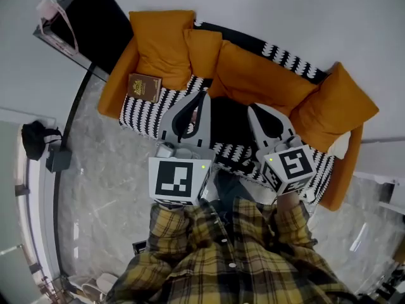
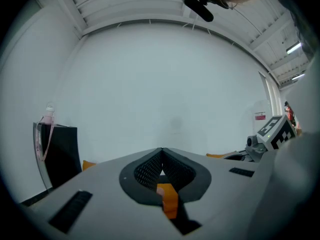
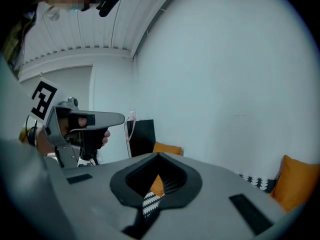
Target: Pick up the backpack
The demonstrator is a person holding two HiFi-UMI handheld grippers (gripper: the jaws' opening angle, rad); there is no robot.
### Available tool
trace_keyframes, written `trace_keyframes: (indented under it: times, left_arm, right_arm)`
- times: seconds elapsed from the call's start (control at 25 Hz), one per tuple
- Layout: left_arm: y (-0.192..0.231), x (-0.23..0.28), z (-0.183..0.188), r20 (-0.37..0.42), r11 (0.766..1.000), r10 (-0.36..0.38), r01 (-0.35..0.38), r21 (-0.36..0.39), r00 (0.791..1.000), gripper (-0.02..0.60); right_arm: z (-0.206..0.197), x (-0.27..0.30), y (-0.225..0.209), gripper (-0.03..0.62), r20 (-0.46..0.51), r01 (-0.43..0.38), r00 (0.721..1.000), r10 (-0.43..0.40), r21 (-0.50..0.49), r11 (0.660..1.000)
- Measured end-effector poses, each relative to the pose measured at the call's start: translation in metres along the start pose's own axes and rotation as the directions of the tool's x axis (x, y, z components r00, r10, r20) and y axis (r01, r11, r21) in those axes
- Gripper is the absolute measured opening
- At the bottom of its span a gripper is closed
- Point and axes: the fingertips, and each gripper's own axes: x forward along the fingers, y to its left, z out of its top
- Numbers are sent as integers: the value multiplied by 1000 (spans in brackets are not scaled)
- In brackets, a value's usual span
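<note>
What looks like the backpack (image 1: 35, 139) is a small black bundle with looping straps, too small to make out further. In the head view it sits at nine o'clock, just beside a dark box (image 1: 58, 158). It is well apart from the left hand-held gripper (image 1: 200, 100) and the right hand-held gripper (image 1: 255, 109).

The floor (image 1: 107, 182) is grey marbled stone, the walls are plain white, and the gripper views show a white slatted ceiling.

At twelve o'clock stands one orange sofa (image 1: 117, 75) under one black throw (image 1: 142, 116) with white-patterned borders. It carries four orange cushions (image 1: 161, 40) and one brown book (image 1: 144, 87). One black cabinet (image 1: 95, 18) stands at eleven o'clock.

Both of the two grippers have their jaws pressed together on nothing.
</note>
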Motion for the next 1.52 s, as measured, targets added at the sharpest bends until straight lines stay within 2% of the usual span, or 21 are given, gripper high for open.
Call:
trace_keyframes:
  times: [0.36,0.56,0.72,1.0,1.2,1.52]
  left_arm:
    - [6,49,12,-2,997,-73,73,-14,997,17]
    - [0,70,22,2,989,-150,150,4,989,17]
    - [-8,85,33,11,970,-240,239,32,971,17]
    - [-26,117,43,14,923,-383,382,51,924,17]
    - [-30,132,43,12,906,-423,423,38,906,17]
    - [-30,142,34,-3,899,-437,437,22,899,17]
  right_arm:
    - [13,17,-35,15,-6,86,996,-86,5,996]
    - [18,11,-48,15,6,159,987,-159,20,987]
    - [21,14,-55,15,10,219,976,-220,33,975]
    - [28,14,-75,15,16,329,944,-331,78,941]
    - [27,11,-92,15,-7,380,925,-381,75,922]
    - [20,11,-104,15,-23,417,909,-416,81,905]
